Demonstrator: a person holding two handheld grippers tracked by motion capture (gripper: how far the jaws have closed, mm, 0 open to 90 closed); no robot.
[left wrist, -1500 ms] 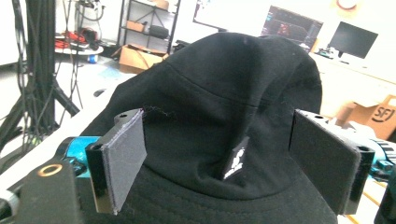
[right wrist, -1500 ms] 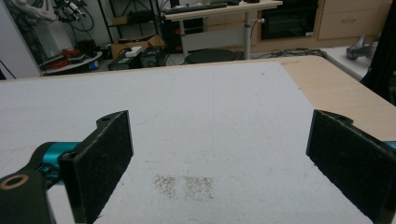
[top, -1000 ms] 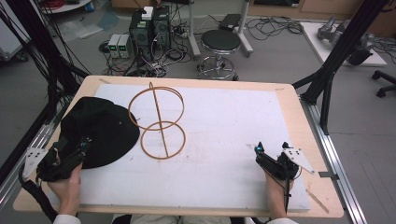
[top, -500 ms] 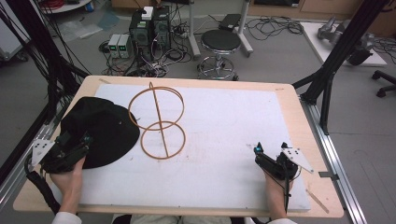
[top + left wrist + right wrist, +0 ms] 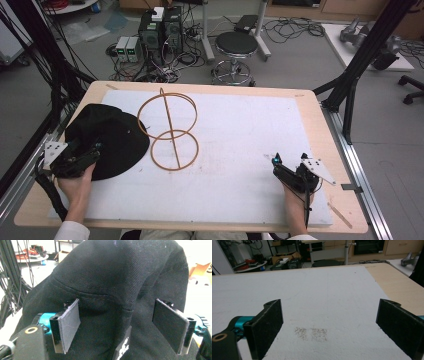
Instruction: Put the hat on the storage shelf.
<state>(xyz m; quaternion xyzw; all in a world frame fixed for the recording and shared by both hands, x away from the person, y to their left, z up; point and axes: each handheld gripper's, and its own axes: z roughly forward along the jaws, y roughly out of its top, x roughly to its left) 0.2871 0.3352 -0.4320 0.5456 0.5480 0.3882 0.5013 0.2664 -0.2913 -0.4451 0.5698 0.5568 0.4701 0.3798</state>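
Here, a person at a wooden table works a hand-held gripper in each hand.
Table: wooden top (image 5: 345,150) covered by a white foam sheet (image 5: 240,130).
Hat: a black fabric hat (image 5: 107,132) lies at the left side of the sheet, its brim touching the wire stand's lower ring.
Stand: a thin brown wire stand (image 5: 170,130), two rings joined by a straight rod, sits left of centre beside the hat.
Left gripper: the left gripper (image 5: 125,327) rests at the hat's near edge; jaws spread wide with the dark cloth bulging up between the pads, neither pad pressing it closed.
Left hand: the hand (image 5: 75,182) holds that gripper at the table's near left.
Right gripper: the right gripper (image 5: 329,325) sits low over bare foam at the near right, jaws wide apart, nothing between them.
Mark: a faint brownish smudge (image 5: 311,333) on the foam between the right pads.
Background: a round stool (image 5: 236,45) and tangled cables on the floor beyond the table.
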